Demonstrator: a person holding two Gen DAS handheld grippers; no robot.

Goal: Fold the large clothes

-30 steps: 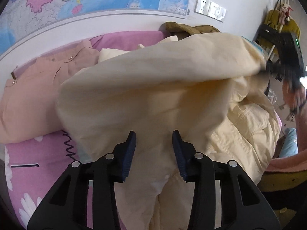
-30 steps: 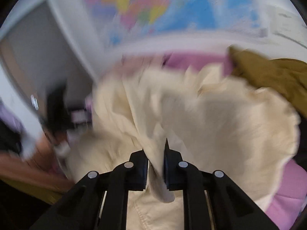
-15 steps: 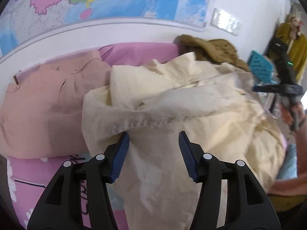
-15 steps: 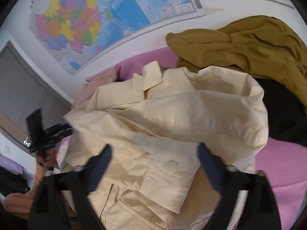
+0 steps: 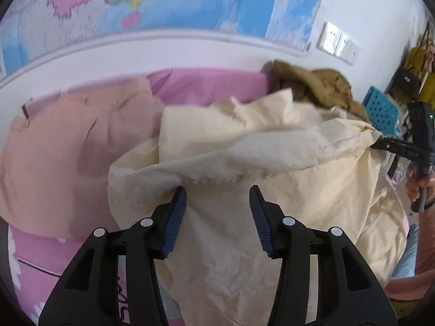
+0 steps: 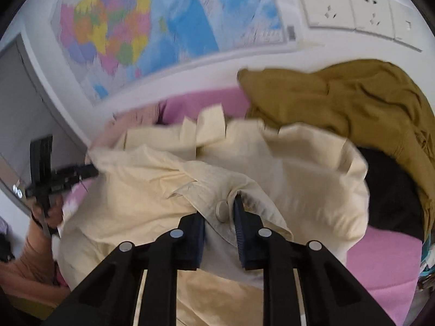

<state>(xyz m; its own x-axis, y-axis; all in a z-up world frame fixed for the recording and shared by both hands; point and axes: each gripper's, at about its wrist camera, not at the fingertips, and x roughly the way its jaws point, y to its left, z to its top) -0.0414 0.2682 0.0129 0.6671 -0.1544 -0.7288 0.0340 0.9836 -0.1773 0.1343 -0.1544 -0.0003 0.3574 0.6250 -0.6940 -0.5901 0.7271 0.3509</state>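
Observation:
A large cream jacket (image 5: 244, 163) lies crumpled on the pink bed sheet (image 5: 206, 89), its collar toward the wall. My left gripper (image 5: 217, 198) hovers just above a folded hem of it. Its blue pads stand well apart and are closing, with cloth under them but not pinched. In the right wrist view my right gripper (image 6: 220, 209) is closing on a flap of the cream jacket (image 6: 299, 163) that bears a round button (image 6: 221, 209); the fold fills the narrow gap between the pads.
A peach-pink garment (image 5: 68, 149) lies flat to the left. An olive jacket (image 6: 353, 103) and a black garment (image 6: 388, 190) are heaped at the right by the wall. A map (image 5: 163, 0) and sockets (image 6: 348, 8) hang above. A blue basket (image 5: 380, 108) stands beyond the bed.
The cream jacket, held up and billowing a second ago, has settled onto the bed. My right gripper let go, opened wide, then closed on the button flap. The left jaws widened.

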